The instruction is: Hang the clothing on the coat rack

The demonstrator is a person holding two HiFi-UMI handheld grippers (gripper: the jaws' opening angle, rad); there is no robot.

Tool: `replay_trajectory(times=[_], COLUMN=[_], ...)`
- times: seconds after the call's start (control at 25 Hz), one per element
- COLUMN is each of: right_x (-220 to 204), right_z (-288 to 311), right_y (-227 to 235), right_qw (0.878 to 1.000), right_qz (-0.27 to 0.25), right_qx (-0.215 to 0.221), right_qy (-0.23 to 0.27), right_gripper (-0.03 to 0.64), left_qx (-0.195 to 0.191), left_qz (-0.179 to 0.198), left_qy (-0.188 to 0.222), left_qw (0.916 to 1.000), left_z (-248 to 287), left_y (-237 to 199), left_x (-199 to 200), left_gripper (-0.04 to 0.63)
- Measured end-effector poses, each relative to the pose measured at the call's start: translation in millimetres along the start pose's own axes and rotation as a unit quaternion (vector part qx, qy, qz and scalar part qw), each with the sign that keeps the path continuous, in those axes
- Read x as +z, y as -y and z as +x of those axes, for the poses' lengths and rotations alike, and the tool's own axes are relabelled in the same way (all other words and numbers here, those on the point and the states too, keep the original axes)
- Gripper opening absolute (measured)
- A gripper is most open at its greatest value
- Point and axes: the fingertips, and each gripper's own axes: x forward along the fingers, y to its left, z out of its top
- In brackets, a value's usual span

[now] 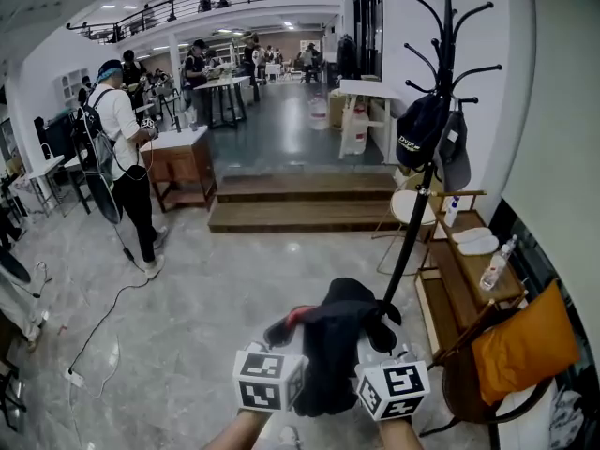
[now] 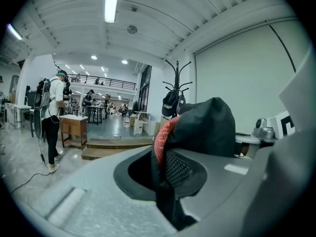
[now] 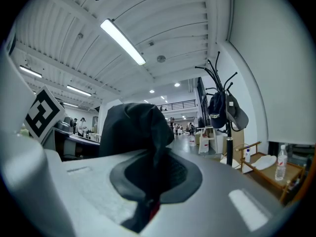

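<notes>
Black garment (image 1: 333,350) clamped in the fingers of both left gripper (image 2: 165,184) and right gripper (image 3: 148,189), coat rack (image 1: 442,92) beyond.

near me: my left gripper (image 2: 168,181) and my right gripper (image 3: 150,181) sit side by side, the garment (image 1: 337,345) bunched between them with a fold in each one's jaws.
ahead right: i see the coat rack (image 1: 412,242) just beyond the garment, near the wall.
on the rack: two caps (image 1: 427,134) hang side by side on its lower hooks.
right of the rack: a wooden shelf unit (image 1: 464,284) along the wall, a bottle (image 1: 494,268) on top.
near right: a chair (image 1: 469,336), nearer me than the shelf unit, a cushion (image 1: 525,343) in it.
ahead centre: steps (image 1: 300,216) behind the rack.
ahead left: a person (image 1: 122,157) stands left of a wooden cabinet (image 1: 183,167).
floor left: a cable (image 1: 98,322) trails from the person toward me.
</notes>
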Motion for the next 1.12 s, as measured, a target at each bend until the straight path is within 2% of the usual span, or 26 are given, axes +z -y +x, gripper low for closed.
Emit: replay_trajectory(times=[0.48, 1.12], right_x=[34, 35], right_z=[75, 123], right_y=[12, 38], right_qw=[0.998, 0.992], right_qz=[-0.038, -0.047], right_qx=[-0.042, -0.113], right_qy=[0.022, 0.008], right_gripper=[0.014, 0.014], left_qx=[-0.049, -0.129], left_qz=[0.007, 0.013], left_qy=[0.018, 0.008], left_qw=[0.9986, 0.9915], left_z=[65, 132], left_y=[-47, -65], left_x=[47, 62], left_gripper=[0.028, 0.028])
